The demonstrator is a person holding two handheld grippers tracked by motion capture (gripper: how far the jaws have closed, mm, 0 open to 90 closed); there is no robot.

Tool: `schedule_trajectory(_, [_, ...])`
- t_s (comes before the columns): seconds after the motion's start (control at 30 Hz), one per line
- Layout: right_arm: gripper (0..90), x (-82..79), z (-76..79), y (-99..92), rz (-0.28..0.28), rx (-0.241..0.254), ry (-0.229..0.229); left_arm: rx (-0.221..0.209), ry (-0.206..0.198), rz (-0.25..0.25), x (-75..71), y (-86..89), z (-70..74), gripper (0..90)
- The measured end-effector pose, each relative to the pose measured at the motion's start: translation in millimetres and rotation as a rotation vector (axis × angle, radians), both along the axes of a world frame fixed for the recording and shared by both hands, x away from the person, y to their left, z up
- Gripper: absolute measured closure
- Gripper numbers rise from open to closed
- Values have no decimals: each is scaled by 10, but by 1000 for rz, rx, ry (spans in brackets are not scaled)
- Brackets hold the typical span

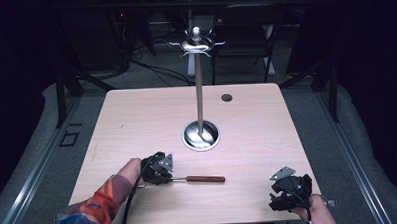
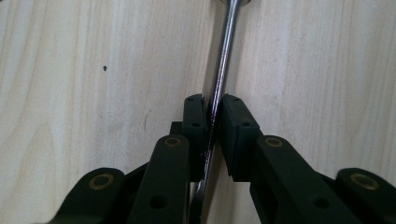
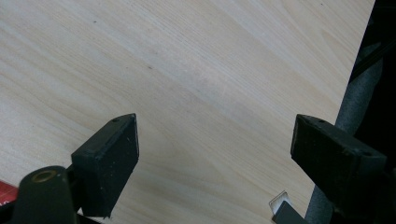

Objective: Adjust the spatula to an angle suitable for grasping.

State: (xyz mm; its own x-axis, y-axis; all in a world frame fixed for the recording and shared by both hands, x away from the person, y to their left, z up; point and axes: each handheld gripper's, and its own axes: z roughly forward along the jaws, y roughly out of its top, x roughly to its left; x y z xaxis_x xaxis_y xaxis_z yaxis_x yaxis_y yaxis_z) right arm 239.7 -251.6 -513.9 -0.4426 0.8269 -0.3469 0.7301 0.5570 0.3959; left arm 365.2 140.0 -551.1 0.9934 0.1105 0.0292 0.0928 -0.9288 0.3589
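Between your left claw pads sits the thin metal shaft of a tool; the jaws have closed right down on it, both pads pressing the steel from either side. From the high view, your left claw is low on the desk, near its front edge, and the tool lies flat, its brown handle pointing away to the right. Your right claw stands wide open with bare wood between the pads, holding nothing. It rests at the front right corner, well apart from the tool. Behind both, a tall metal stand rises from a round base at the desk's middle.
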Motion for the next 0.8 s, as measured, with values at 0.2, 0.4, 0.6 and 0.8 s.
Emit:
schedule_trajectory(0.2, [149,0,0,0,-1,0,0,10,-10,12,14,31,4,836])
schedule_trajectory(0.4, [149,0,0,0,0,-1,0,26,-5,13,16,35,14,836])
schedule_trajectory(0.6, [149,-1,-3,1,1,3,1,32,9,33,26,58,19,836])
schedule_trajectory(0.8, [149,-1,-1,2,4,-2,4,-19,41,78,29,61,43,789])
